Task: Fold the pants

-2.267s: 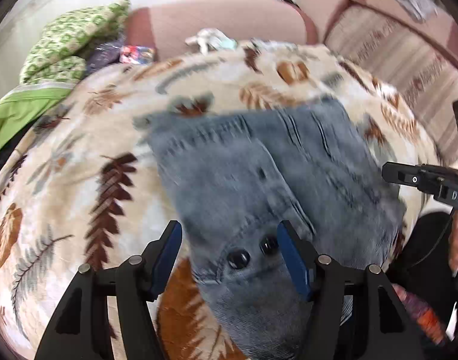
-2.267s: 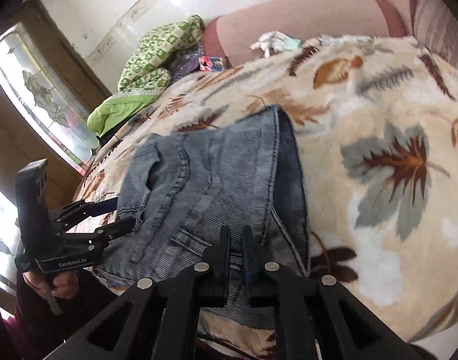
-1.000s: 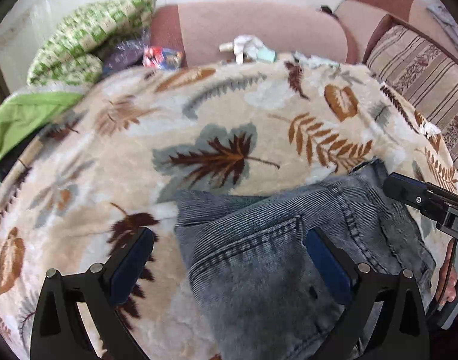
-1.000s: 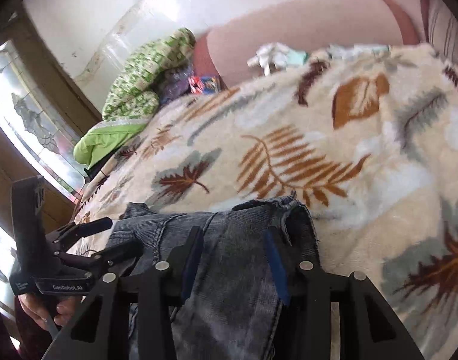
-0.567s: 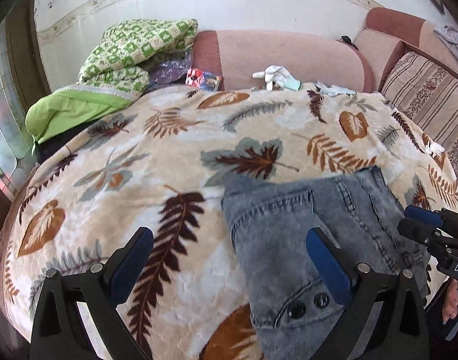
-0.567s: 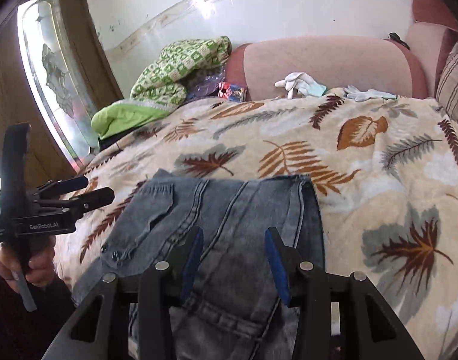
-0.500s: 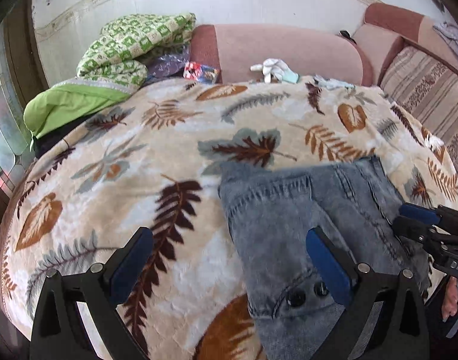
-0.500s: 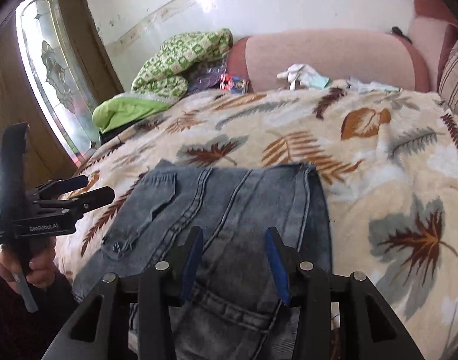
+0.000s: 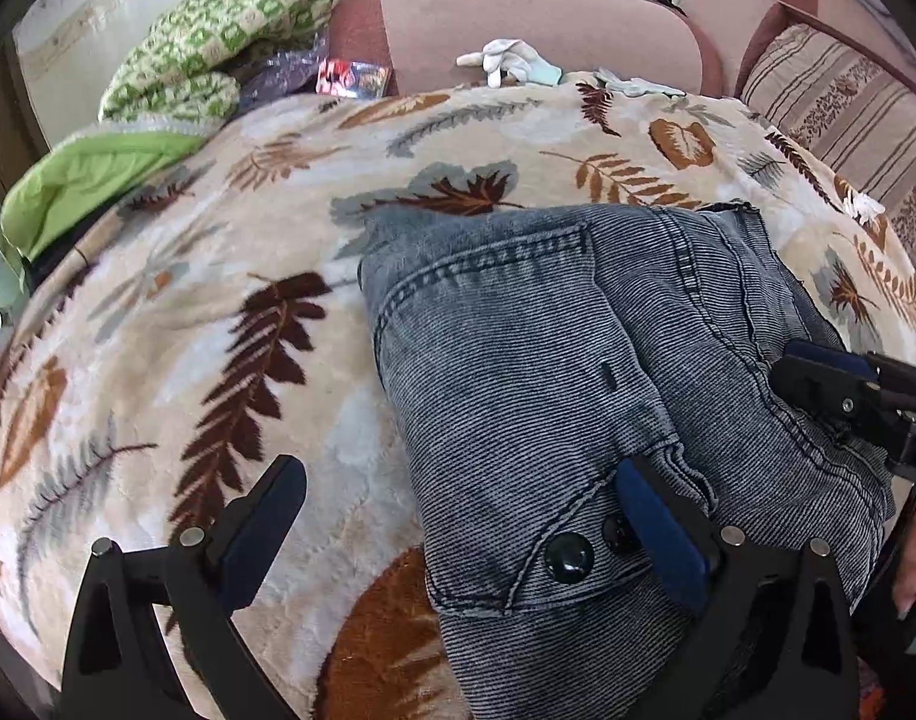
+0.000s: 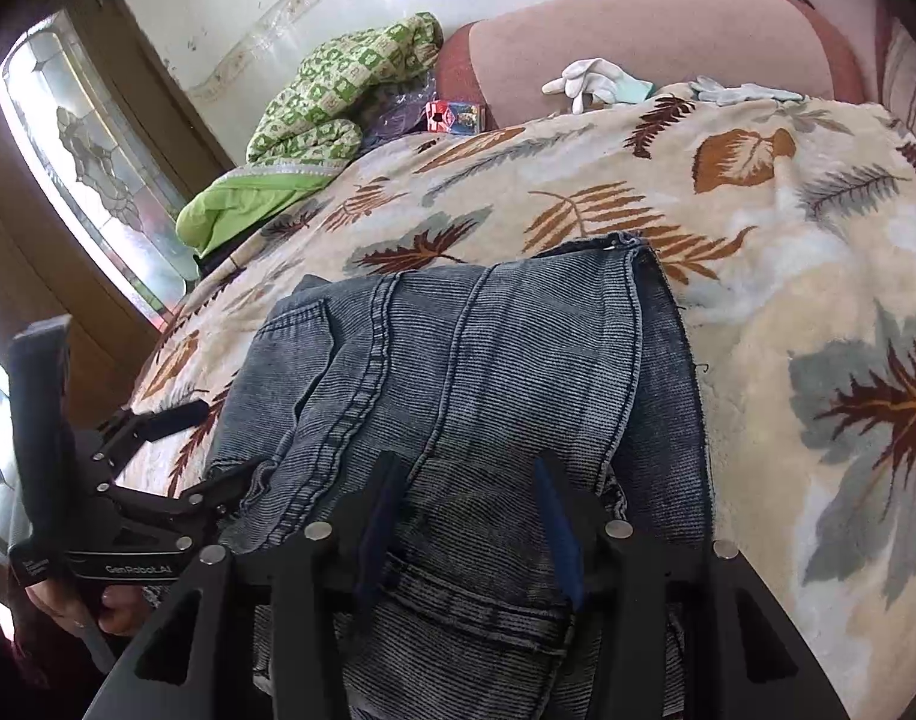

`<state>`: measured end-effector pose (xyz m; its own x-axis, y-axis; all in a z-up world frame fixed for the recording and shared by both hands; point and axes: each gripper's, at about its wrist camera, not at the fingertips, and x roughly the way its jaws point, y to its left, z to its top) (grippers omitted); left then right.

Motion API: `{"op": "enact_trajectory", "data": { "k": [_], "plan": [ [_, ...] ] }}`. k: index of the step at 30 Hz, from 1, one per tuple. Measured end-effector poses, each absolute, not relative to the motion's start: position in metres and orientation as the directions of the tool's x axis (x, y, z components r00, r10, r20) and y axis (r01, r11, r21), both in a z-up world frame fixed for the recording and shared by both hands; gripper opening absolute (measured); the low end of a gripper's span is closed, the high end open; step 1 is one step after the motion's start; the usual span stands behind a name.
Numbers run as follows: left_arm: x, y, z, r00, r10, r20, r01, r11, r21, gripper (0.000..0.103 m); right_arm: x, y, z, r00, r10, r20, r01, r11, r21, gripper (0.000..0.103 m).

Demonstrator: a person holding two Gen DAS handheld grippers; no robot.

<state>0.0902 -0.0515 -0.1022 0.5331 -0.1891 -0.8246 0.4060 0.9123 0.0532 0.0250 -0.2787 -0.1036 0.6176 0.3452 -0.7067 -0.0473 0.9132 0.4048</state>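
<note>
leaf-print blanket (image 9: 158, 312) covers the sofa, with folded grey jeans (image 9: 548, 372) lying at its six o'clock edge. both claws, left gripper (image 9: 458, 516) and right gripper (image 10: 467, 516), hover spread wide over the denim, gripping nothing.

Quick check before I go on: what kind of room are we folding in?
Likely a home living room: a pink upholstered sofa behind a leaf-print blanket, a stained-glass window at the side, and the jeans spread on the blanket.
</note>
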Motion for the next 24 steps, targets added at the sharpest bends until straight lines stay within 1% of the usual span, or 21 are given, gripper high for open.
{"op": "enact_trajectory", "data": {
  "k": [3,8,10,13,18,21,24],
  "plan": [
    [0.091,-0.051,-0.104,0.521,-0.200,-0.830,0.411,0.911,0.039,0.103,0.014,-0.277,-0.105,0.646,0.323,-0.691,-0.029,0.915,0.401,0.050],
    [0.085,-0.056,-0.099,0.543,-0.164,-0.823,0.400,0.913,0.082,0.103,0.005,-0.280,-0.104,0.655,0.321,-0.684,-0.013,0.910,0.415,0.050],
    [0.083,-0.054,-0.094,0.544,-0.163,-0.823,0.394,0.916,0.079,0.103,0.006,-0.282,-0.104,0.654,0.330,-0.681,-0.009,0.903,0.429,0.050],
    [0.081,-0.049,-0.083,0.552,-0.185,-0.813,0.396,0.916,0.061,0.103,0.007,-0.282,-0.104,0.655,0.329,-0.680,-0.007,0.903,0.429,0.050],
    [0.077,-0.042,-0.064,0.593,-0.235,-0.770,0.388,0.922,0.017,0.103,0.008,-0.284,-0.103,0.653,0.338,-0.678,-0.004,0.897,0.442,0.051],
    [0.070,-0.045,-0.055,0.617,-0.255,-0.744,0.405,0.914,0.022,0.103,0.009,-0.283,-0.101,0.655,0.333,-0.678,-0.008,0.901,0.435,0.051],
    [0.067,-0.049,-0.054,0.611,-0.270,-0.744,0.424,0.906,0.020,0.103,0.006,-0.284,-0.093,0.692,0.315,-0.650,-0.015,0.906,0.424,0.051]
  ]
}}
